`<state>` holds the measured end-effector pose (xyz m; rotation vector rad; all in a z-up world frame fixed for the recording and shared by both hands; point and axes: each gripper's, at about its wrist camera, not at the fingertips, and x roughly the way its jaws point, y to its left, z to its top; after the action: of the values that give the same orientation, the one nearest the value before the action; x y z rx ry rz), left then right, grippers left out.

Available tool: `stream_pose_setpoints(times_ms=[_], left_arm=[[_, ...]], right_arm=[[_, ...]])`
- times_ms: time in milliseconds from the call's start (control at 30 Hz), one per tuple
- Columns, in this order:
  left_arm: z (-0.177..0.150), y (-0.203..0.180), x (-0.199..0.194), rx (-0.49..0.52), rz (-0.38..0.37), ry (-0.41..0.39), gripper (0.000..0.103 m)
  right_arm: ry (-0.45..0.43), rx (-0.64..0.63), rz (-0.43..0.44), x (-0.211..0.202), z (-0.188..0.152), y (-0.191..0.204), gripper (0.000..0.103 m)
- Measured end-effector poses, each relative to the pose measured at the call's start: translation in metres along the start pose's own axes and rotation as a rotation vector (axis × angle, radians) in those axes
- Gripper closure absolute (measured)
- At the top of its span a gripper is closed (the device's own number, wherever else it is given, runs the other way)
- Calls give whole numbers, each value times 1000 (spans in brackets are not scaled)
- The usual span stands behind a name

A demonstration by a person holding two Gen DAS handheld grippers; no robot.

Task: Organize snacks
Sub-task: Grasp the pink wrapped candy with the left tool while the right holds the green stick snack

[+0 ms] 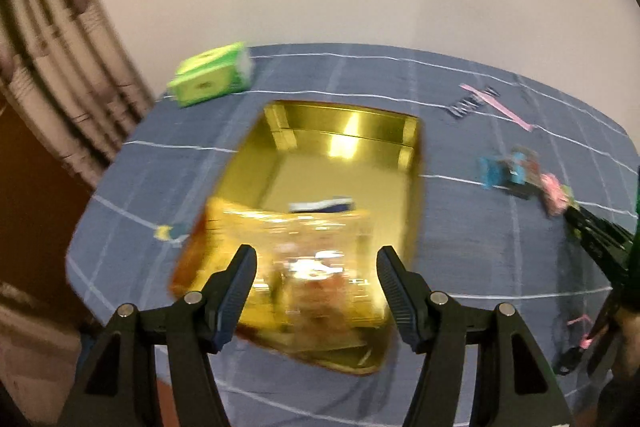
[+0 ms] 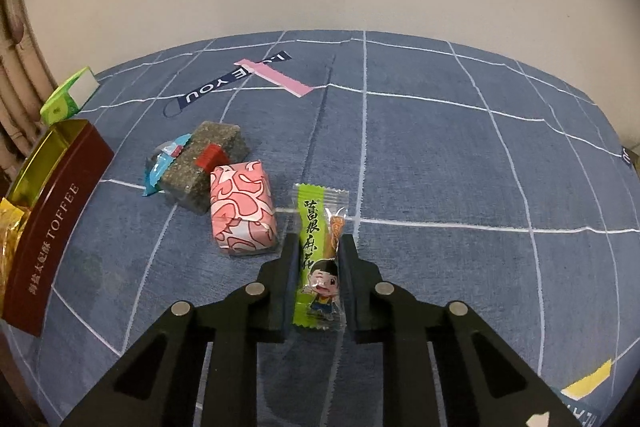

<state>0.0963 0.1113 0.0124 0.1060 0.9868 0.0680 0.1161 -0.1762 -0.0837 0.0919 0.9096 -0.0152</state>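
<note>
A gold-lined toffee tin (image 1: pixel 340 163) lies open on the blue checked cloth; in the right wrist view its dark red wall (image 2: pixel 56 227) shows at the left. A gold-wrapped snack (image 1: pixel 304 267) lies in its near end. My left gripper (image 1: pixel 316 259) is open just above that snack, blurred. My right gripper (image 2: pixel 318 247) is shut on a green snack packet (image 2: pixel 318 255) with a cartoon boy, at the cloth. A pink patterned packet (image 2: pixel 242 213), a clear sesame bar (image 2: pixel 208 163) and a blue-wrapped candy (image 2: pixel 166 163) lie to its left.
A green tissue box (image 1: pixel 212 75) sits at the far left corner of the table, and also shows in the right wrist view (image 2: pixel 68 95). A small blue-yellow wrapper (image 1: pixel 170 231) lies left of the tin. A pale wall stands behind the table.
</note>
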Motion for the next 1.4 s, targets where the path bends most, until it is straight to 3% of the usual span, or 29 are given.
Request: stream_pose_setpoints(times_ms=[200, 500, 733, 1033, 1267, 1400], left_arm=[[4, -59, 17, 79, -98, 44, 39], [20, -136, 32, 144, -226, 69, 39], [24, -182, 36, 180, -271, 94, 39], [29, -209, 50, 118, -355, 158, 39], [42, -227, 72, 27, -326, 252, 39], [49, -231, 85, -34, -353, 318, 39]], right_arm=[[-24, -34, -38, -3, -5, -18, 86], [-42, -18, -124, -4, -1, -76, 86], [-41, 16, -157, -5, 0, -117, 86], [-41, 52, -142, -5, -1, -123, 85], [-42, 62, -130, -5, -1, -128, 85], [-43, 64, -125, -5, -1, -129, 84]])
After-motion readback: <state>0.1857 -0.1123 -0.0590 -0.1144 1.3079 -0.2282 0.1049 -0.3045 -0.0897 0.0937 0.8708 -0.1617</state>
